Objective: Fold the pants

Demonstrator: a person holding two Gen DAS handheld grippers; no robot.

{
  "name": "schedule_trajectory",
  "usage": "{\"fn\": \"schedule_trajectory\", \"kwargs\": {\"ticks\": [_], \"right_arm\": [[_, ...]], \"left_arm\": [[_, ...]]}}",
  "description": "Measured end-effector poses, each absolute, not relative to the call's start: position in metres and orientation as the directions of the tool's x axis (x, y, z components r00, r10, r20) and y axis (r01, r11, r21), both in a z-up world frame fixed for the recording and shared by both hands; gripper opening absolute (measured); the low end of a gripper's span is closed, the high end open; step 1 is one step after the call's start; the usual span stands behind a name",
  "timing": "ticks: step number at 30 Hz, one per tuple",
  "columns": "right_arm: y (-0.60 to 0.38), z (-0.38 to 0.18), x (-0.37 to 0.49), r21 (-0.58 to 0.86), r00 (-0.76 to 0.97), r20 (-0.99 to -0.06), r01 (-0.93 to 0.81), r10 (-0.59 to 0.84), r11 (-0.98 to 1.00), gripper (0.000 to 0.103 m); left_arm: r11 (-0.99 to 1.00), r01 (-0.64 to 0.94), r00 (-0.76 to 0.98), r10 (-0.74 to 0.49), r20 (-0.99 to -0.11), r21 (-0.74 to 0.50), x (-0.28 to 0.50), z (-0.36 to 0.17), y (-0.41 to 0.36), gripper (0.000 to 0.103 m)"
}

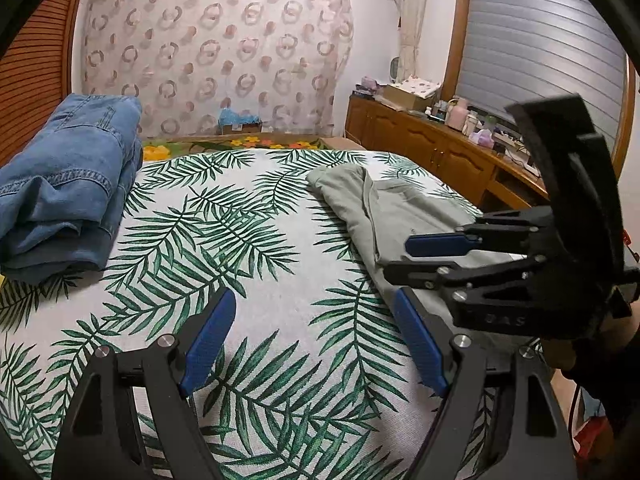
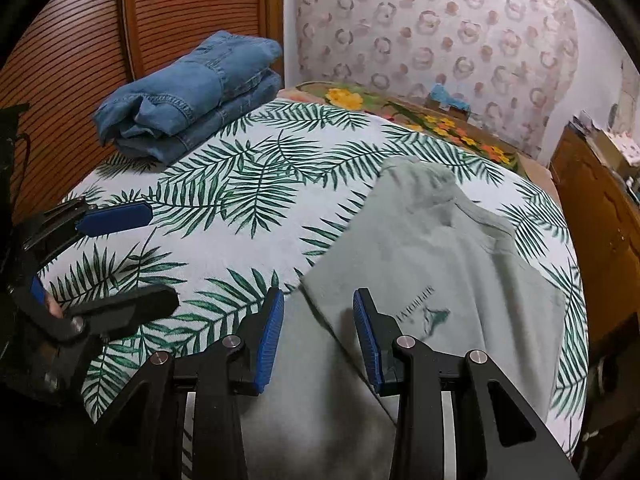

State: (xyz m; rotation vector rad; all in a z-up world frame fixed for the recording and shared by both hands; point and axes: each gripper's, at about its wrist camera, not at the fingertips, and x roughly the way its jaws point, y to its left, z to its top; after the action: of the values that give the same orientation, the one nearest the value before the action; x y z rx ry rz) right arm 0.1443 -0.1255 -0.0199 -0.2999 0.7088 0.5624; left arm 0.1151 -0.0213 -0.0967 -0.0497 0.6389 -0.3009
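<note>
Sage-green pants (image 2: 440, 248) are lying folded on the leaf-print bedspread (image 2: 240, 184) beneath the right gripper (image 2: 318, 336), released like the left gripper (image 1: 312, 340), and risking snagging and unfolding them.

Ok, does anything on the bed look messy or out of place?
Nothing much. The jeans sit folded near the wardrobe, top layer a bit rumpled. The grey garment lies flat on the bedspread, its far corner slightly bunched. Nothing spilled or damaged.
</note>
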Motion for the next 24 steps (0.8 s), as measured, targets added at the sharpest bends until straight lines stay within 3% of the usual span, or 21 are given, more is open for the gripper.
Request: {"fn": "schedule_trajectory", "kwargs": {"ticks": [6,24], "right_arm": [[-0.122,-0.024,0.157,-0.061,0.595,-0.708,-0.587,0.379,0.807,0.005],[-0.203,0.029,0.164,-0.035,0.730,-0.579,-0.468,0.364,0.883,0.002]], "left_arm": [[0.955,0.264,0.756,-0.291,-0.586,-0.133,0.114,-0.099,-0.023,0.082],[0.953,0.264,0.728,-0.300,-0.616,-0.152,0.119,-0.104,-0.023,0.082]]}}
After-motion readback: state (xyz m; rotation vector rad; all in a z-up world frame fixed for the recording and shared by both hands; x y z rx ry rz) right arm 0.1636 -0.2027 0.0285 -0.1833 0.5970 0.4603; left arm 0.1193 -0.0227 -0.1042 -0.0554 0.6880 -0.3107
